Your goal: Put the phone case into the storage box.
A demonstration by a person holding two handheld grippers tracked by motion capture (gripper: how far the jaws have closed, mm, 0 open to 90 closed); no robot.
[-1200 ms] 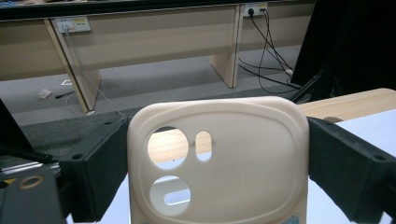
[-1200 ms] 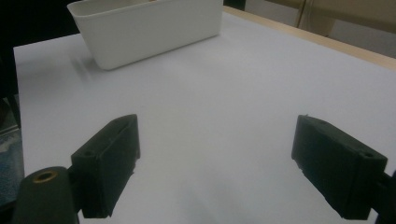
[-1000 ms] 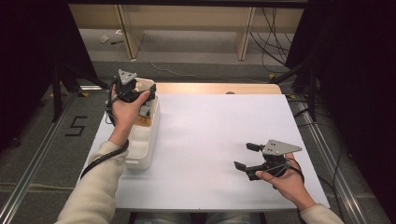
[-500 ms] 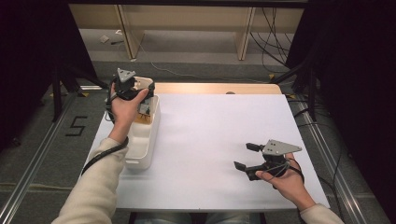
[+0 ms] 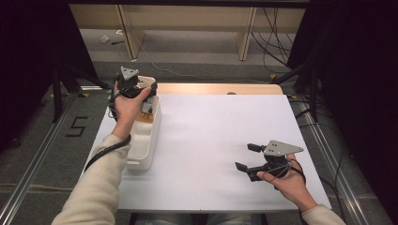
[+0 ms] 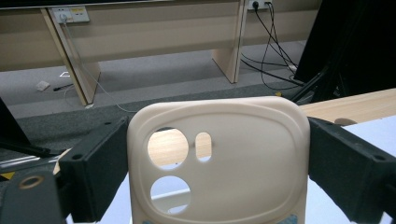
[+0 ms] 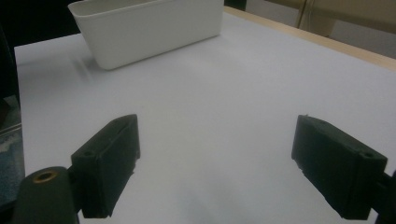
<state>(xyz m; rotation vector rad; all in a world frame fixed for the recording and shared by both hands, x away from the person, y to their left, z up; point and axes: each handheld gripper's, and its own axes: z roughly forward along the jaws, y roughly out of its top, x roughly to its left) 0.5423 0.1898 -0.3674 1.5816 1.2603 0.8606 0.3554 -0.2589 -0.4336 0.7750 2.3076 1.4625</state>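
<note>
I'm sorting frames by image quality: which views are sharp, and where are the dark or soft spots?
High view: table evenly lit, surroundings black. Left gripper view: phone case sharp, floor beyond clear. Right gripper view: dim, bluish; white bin slightly soft.

The left gripper (image 5: pixel 141 93), carried in the person's left hand (image 5: pixel 126 107), has been moved slightly toward the far end of the white bin (image 5: pixel 141 154) at the left of the table (image 5: pixel 220 136), and a little to the left. With it the cream phone case (image 6: pixel 219 163) clamped between its jaws has been carried farther out over the bin's far end. The left forearm has been stretched a little farther along the bin. No shift is seen in the right gripper (image 5: pixel 246 159) at the near right.
</note>
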